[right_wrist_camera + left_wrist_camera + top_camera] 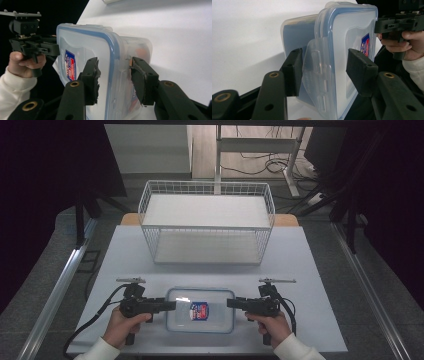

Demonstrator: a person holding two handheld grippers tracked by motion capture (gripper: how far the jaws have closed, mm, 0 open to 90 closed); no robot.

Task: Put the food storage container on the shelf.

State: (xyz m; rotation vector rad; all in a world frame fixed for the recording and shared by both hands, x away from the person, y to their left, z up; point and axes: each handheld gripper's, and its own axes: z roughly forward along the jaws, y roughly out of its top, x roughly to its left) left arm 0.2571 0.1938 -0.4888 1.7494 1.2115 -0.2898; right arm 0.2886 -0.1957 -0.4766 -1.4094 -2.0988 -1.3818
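Left gripper (170, 305) and right gripper (232, 303) both parted, jaws straddling the end latches of the clear rectangular plastic box with blue-sealed lid (200, 310), lower centre of frame; white wire basket (206, 222) above it, empty; lid on, box probably not yet lifted.

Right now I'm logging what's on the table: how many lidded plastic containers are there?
1. The clear container with a blue-rimmed lid sits at the table's near edge, between the left gripper and the right gripper, in front of the white wire basket, which looks empty.
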